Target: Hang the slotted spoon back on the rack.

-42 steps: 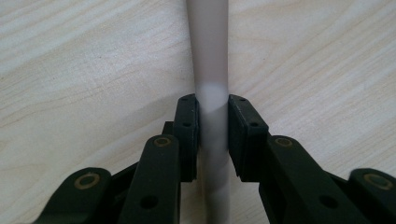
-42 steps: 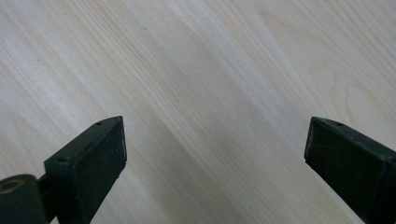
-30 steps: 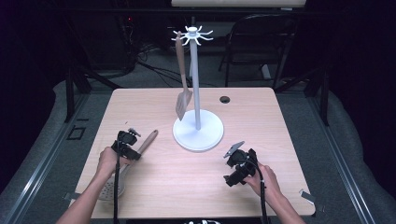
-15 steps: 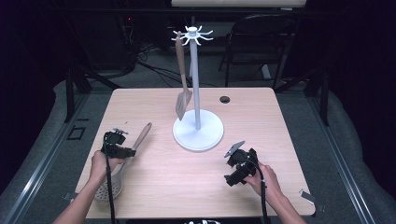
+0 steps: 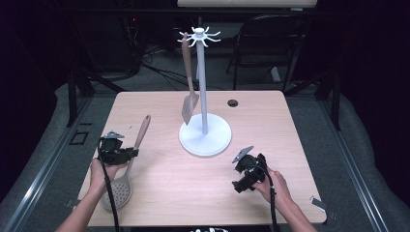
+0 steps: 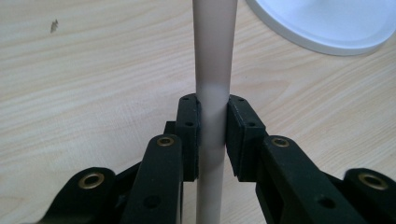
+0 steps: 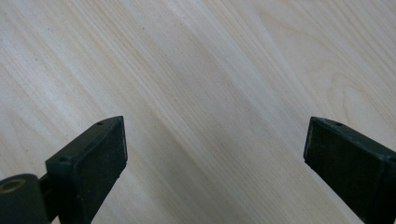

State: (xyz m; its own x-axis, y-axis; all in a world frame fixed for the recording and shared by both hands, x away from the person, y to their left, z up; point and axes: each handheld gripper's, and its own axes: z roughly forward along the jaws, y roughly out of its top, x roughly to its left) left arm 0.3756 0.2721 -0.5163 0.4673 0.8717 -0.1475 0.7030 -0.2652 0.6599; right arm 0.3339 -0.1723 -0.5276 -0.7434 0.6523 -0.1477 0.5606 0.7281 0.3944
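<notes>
High view: left gripper (image 5: 116,151) sits at the left edge of the surface (image 5: 164,193), across the handle of a slotted spoon (image 5: 126,169). The spoon's perforated bowl lies toward the near edge beside the left hand (image 5: 102,173); its handle points away toward the white stand (image 5: 205,137). A spatula (image 5: 188,92) hangs from the stand's top hooks.

Left gripper view: adds the grip detail. Jaws narrow, both pads pressed flat against the pale spoon handle (image 6: 212,70), which runs straight up between them. The rim of the stand's base (image 6: 327,25) shows at the upper right.

Right gripper (image 5: 247,170): in the high view it rests near the right front, held by the right hand (image 5: 275,186), well apart from the stand. Right gripper view: jaws wide apart, bare wood grain between them.
</notes>
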